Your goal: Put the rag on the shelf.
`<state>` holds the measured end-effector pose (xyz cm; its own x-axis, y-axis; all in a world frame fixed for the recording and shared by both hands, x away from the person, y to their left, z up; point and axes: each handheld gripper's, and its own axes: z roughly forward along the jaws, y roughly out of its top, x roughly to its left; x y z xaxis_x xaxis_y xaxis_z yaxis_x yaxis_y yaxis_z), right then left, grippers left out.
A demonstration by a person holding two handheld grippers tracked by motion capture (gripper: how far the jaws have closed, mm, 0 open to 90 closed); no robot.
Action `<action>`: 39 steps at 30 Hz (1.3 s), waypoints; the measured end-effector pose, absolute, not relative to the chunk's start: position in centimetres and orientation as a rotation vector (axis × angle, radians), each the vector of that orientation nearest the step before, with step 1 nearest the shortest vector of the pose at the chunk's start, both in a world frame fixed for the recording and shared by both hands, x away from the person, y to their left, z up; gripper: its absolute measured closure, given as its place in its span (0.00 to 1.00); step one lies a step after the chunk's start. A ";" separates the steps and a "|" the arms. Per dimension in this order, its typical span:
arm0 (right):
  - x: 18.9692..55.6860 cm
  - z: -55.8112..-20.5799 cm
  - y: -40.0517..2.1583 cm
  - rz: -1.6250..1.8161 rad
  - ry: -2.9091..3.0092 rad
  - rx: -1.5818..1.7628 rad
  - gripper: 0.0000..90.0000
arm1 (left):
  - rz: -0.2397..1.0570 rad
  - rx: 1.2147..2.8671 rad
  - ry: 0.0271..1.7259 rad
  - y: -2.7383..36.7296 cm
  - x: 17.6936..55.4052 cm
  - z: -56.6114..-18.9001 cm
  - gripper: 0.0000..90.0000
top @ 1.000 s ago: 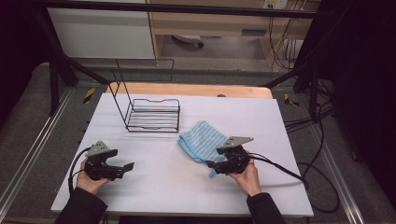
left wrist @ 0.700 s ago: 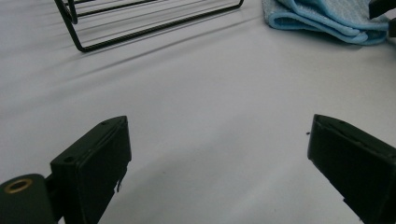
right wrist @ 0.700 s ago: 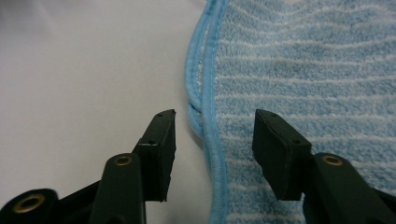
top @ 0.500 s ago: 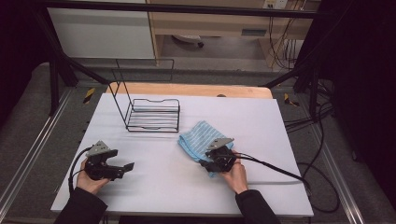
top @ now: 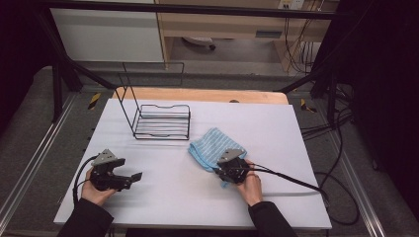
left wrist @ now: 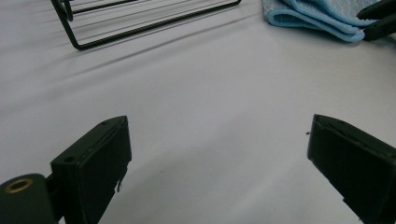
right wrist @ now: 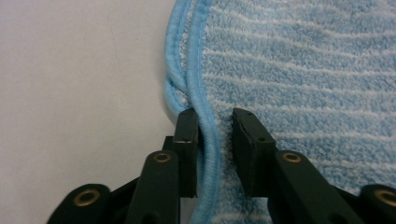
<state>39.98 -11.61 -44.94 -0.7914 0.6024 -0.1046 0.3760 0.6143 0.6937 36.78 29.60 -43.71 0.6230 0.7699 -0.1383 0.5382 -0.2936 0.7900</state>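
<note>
Left gripper (top: 129,178) held low over the near-left part of the white tabletop (top: 163,187), in the person's left hand (top: 96,190), cable looping back toward the sleeve. Jaws spread wide, nothing between them but bare white surface in the left gripper view. Pointing toward the middle of the tabletop.

Farther back and a little right, a black wire rack (top: 163,121) standing on the tabletop, low basket part with parallel bars and a tall thin wire frame rising at its left end. Front corner of the same rack (left wrist: 140,25) at the top of the left gripper view, well apart from the jaws.

Right of centre, a light blue striped cloth (top: 212,148), folded, lying flat on the tabletop, just right of and nearer than the rack. Folded edge of the cloth (left wrist: 313,16) also at the top right of the left gripper view, with the other gripper's black jaws touching it.

Right gripper (top: 220,170) held in the right hand (top: 251,185) at the near edge of the cloth, cable trailing off to the right. Jaws of the right gripper (right wrist: 215,126) nearly closed, straddling the cloth's piped hem (right wrist: 203,93); left jaw touching the hem, a narrow gap of terry at the right jaw. Firm pinch or not: cannot tell. Striped terry (right wrist: 303,70) spreading to the right, bare tabletop to the left.
</note>
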 end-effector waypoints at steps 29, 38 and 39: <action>38.2 -43.0 -9.2 1.105 2.574 0.921 0.95 | 0.336 1.982 1.038 29.6 36.8 -43.7 0.07; 36.9 -42.5 -7.3 1.216 2.618 0.936 0.97 | 0.335 1.984 1.043 29.7 36.9 -43.7 0.07; 36.8 -42.5 -7.0 1.194 2.625 0.929 0.97 | 0.335 1.988 1.042 29.7 36.9 -43.7 0.07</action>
